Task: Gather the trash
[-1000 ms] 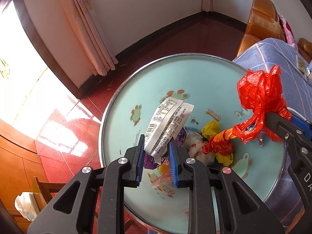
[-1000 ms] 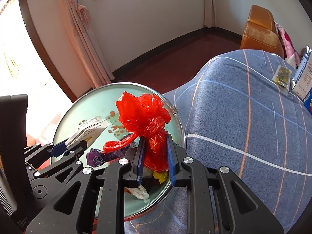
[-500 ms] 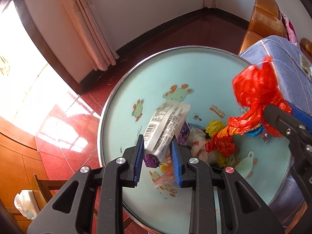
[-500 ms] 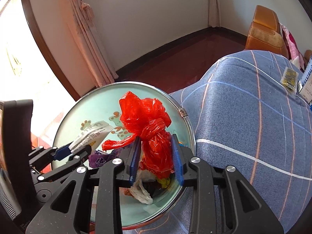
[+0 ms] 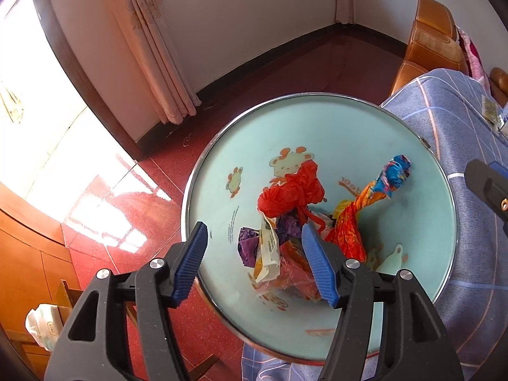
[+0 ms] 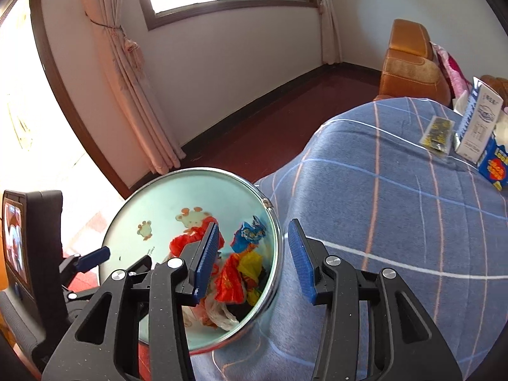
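Observation:
A round metal-rimmed tray [image 5: 317, 127] with a pale blue cartoon face holds a heap of trash. On it lie a knotted red plastic bag [image 5: 292, 195], a white printed wrapper [image 5: 270, 247], purple wrappers [image 5: 246, 246] and an orange and blue wrapper [image 5: 374, 190]. My left gripper [image 5: 257, 260] is open and empty just above the heap. My right gripper [image 6: 254, 257] is open and empty, over the tray's right rim [image 6: 276, 238]. The red bag [image 6: 177, 243] also shows in the right wrist view.
The tray rests on a blue plaid cloth [image 6: 397, 206]. A white carton [image 6: 479, 123], a blue box [image 6: 493, 165] and a small dark packet [image 6: 436, 133] lie at the cloth's far right. An orange armchair [image 6: 409, 66] stands behind. Red floor and curtains are to the left.
Both grippers opened. The white wrapper dropped from the left gripper and the red bag from the right onto the heap. The right gripper drew back to the right.

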`<act>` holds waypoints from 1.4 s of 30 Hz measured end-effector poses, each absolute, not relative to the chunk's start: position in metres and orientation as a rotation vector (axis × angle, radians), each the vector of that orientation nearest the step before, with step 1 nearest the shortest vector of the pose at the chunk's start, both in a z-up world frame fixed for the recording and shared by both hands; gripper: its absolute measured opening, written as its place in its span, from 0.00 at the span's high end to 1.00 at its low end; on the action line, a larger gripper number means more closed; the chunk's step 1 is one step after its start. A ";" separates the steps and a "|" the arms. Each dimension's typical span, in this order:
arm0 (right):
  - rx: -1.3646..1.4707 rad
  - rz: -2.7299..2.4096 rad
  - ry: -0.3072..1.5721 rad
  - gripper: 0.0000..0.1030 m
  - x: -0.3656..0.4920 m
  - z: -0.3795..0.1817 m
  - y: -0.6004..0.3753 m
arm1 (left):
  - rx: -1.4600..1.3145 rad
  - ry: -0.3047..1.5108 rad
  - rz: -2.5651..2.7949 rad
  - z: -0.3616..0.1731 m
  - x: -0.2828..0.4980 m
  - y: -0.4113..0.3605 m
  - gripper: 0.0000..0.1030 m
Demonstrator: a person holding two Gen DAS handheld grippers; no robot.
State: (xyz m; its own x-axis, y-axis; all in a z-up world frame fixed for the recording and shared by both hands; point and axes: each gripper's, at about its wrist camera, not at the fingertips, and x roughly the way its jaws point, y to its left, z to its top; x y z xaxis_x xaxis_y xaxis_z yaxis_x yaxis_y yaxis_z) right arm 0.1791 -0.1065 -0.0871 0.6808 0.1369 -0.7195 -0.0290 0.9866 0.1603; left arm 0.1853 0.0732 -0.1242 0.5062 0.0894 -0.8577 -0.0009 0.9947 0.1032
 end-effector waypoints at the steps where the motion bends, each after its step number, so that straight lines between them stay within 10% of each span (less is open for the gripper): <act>1: 0.140 0.088 0.816 0.52 0.175 -0.087 -0.108 | 0.088 1.034 0.052 -0.122 0.182 0.073 0.40; 14: 0.186 0.065 0.800 0.19 0.132 -0.079 -0.120 | 0.101 0.955 0.120 -0.097 0.134 0.083 0.20; 42: 0.157 0.067 0.529 0.12 0.031 0.006 -0.114 | 0.077 0.582 0.161 0.006 0.028 0.086 0.06</act>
